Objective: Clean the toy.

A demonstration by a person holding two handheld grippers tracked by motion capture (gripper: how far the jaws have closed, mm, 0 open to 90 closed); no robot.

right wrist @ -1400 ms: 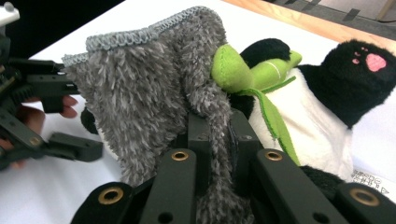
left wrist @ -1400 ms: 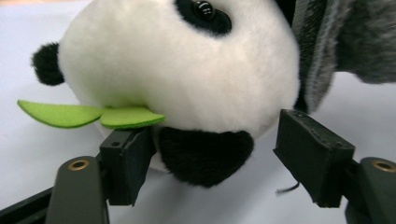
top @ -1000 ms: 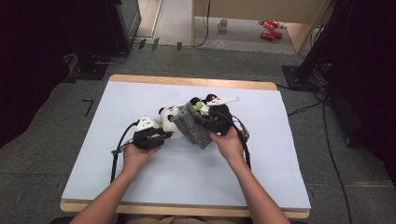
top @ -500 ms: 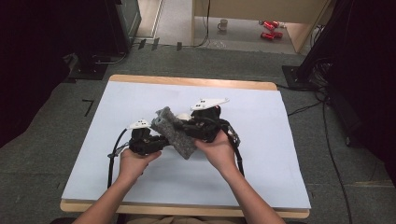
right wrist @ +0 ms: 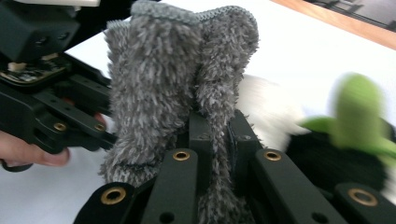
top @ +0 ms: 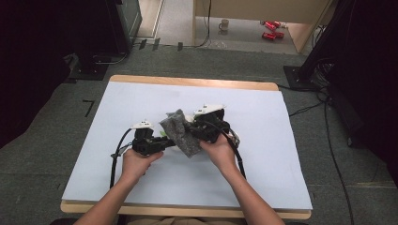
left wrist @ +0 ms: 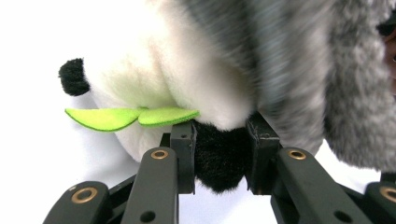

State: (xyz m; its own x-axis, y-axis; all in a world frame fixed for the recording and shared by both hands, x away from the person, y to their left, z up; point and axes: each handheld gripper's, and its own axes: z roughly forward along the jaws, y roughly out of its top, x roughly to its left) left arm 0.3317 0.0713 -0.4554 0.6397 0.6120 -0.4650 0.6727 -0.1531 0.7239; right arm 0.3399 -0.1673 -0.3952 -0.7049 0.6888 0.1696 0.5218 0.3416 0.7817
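Now that our left gripper [left wrist: 219, 154] has just closed on the panda's [left wrist: 177, 79] black limb, and our right gripper [right wrist: 215, 135] has carried the pinched grey cloth [top: 178, 131] left over it, we can wrap the toy mid-table.

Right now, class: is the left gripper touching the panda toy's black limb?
Touching. The left gripper view shows the left gripper pressing the black limb from both sides.
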